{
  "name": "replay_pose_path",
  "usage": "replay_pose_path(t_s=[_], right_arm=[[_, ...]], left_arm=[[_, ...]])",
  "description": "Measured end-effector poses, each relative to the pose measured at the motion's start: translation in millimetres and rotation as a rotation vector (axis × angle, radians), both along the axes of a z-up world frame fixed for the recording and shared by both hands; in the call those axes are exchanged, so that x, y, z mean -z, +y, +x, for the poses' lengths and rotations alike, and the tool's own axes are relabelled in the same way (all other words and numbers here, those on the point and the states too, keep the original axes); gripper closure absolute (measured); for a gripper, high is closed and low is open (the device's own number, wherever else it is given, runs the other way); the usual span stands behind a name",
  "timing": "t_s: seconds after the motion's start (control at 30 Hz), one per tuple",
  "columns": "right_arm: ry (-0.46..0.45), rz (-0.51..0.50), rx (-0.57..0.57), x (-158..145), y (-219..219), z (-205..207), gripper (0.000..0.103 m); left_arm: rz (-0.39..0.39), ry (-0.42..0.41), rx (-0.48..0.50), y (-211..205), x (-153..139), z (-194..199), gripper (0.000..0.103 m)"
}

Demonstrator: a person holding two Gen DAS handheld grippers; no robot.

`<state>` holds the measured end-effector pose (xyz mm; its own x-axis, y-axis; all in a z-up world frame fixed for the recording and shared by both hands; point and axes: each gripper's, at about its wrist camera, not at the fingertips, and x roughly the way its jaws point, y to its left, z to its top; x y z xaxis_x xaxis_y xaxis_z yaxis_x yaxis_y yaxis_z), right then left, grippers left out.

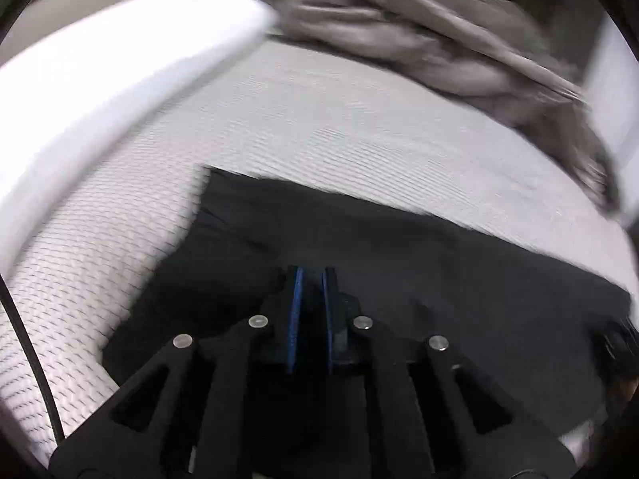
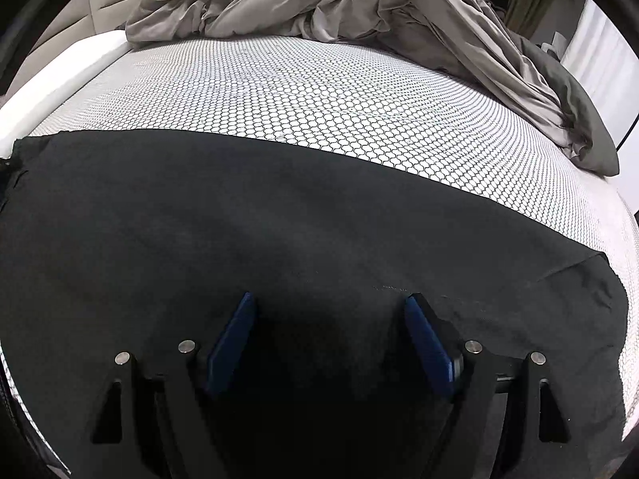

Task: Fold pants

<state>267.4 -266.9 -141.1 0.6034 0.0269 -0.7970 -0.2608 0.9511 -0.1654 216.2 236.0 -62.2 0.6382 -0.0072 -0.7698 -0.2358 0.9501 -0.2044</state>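
Left gripper (image 1: 311, 275) nearly pressed together over black pants (image 1: 359, 263); dark cloth hides whether pads pinch fabric, cannot tell. Right gripper (image 2: 329, 299) spread wide, hovering above pants (image 2: 199, 219), nothing between pads. Pants lie flat on honeycomb-patterned mattress (image 2: 319, 92), near edge, long axis running side to side across right view. Risk: left pads catch single layer or none, fold drags crooked. Rumpled duvet (image 2: 359, 8) well apart behind.

light: bright, even | left view: motion-blurred | right view: sharp | edges: fisheye-warped
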Motion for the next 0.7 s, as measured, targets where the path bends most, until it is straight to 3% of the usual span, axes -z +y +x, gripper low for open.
replay_pose_path(t_s=[0.07, 0.1, 0.13, 0.2, 0.33, 0.4, 0.5, 0.53, 0.57, 0.63, 0.7], right_arm=[[-0.007, -0.015, -0.007, 0, 2, -1, 0.024], [-0.012, -0.025, -0.008, -1, 4, -3, 0.024], [-0.016, -0.025, -0.011, -2, 6, -4, 0.024], [-0.017, -0.003, -0.045, -6, 13, -8, 0.024], [-0.021, -0.039, -0.093, -5, 21, -19, 0.024], [-0.016, -0.04, -0.087, -4, 16, -21, 0.024], [-0.013, -0.011, -0.079, -8, 11, -24, 0.024], [-0.015, -0.001, -0.086, -9, 11, -25, 0.024], [-0.016, 0.018, -0.104, -12, 13, -27, 0.024], [-0.017, 0.045, -0.146, -15, 20, -33, 0.024], [-0.012, 0.051, -0.192, -15, 31, -42, 0.024]], left_arm=[[0.062, 0.017, 0.097, -23, 6, -2, 0.076], [0.104, 0.04, 0.112, -30, 12, -1, 0.073], [0.147, 0.066, 0.11, -33, 18, -3, 0.072], [0.129, 0.066, 0.061, -12, 20, -11, 0.072], [0.101, 0.057, -0.062, 23, 9, -34, 0.088], [0.115, 0.042, -0.051, 13, -3, -49, 0.088], [0.103, -0.012, 0.1, -20, -14, -61, 0.079], [0.096, -0.004, 0.14, -30, -8, -61, 0.069], [0.124, 0.029, 0.15, -36, 2, -59, 0.068], [0.177, 0.094, 0.074, -26, 19, -53, 0.067], [0.119, 0.084, -0.009, -13, 13, -59, 0.068]])
